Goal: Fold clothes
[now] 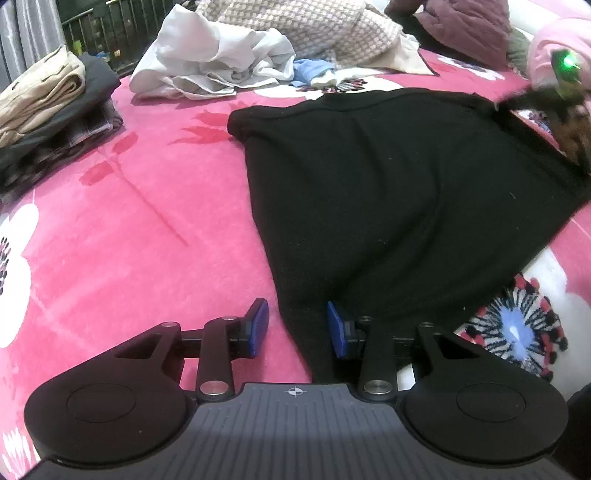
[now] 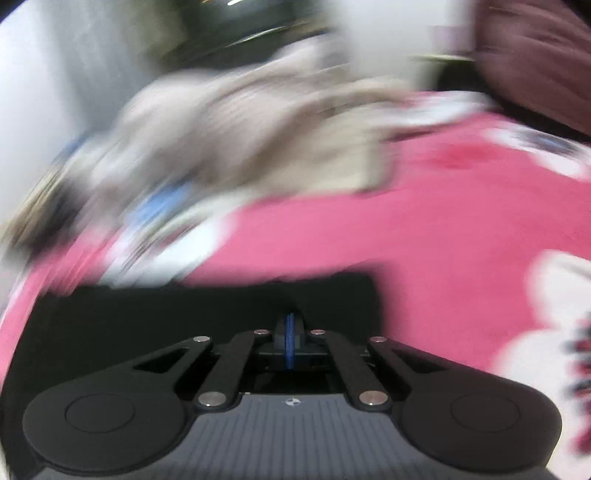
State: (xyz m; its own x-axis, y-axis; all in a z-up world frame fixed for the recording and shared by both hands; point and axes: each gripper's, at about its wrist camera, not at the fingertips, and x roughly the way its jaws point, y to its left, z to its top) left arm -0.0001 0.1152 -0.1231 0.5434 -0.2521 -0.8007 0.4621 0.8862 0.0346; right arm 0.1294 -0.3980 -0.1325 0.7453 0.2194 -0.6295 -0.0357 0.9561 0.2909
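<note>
A black garment (image 1: pixel 388 177) lies spread on a pink flowered blanket (image 1: pixel 129 221). My left gripper (image 1: pixel 298 326) is open over the garment's near narrow end. That end runs between its blue pads (image 1: pixel 258 325) without either pad pressing on it. In the right wrist view my right gripper (image 2: pixel 290 328) has its blue pads closed together over the black garment (image 2: pixel 147 314). This cloth stays sharp with the gripper while the background smears, so it is gripped. In the left wrist view the right gripper's green-lit body (image 1: pixel 565 66) sits blurred at the garment's far right corner.
A folded stack of beige and dark clothes (image 1: pixel 55 110) sits at the left. A heap of white and checked clothes (image 1: pixel 221 55) lies at the back beside a small blue cloth (image 1: pixel 310 72). A maroon cushion (image 1: pixel 465 26) is at the back right.
</note>
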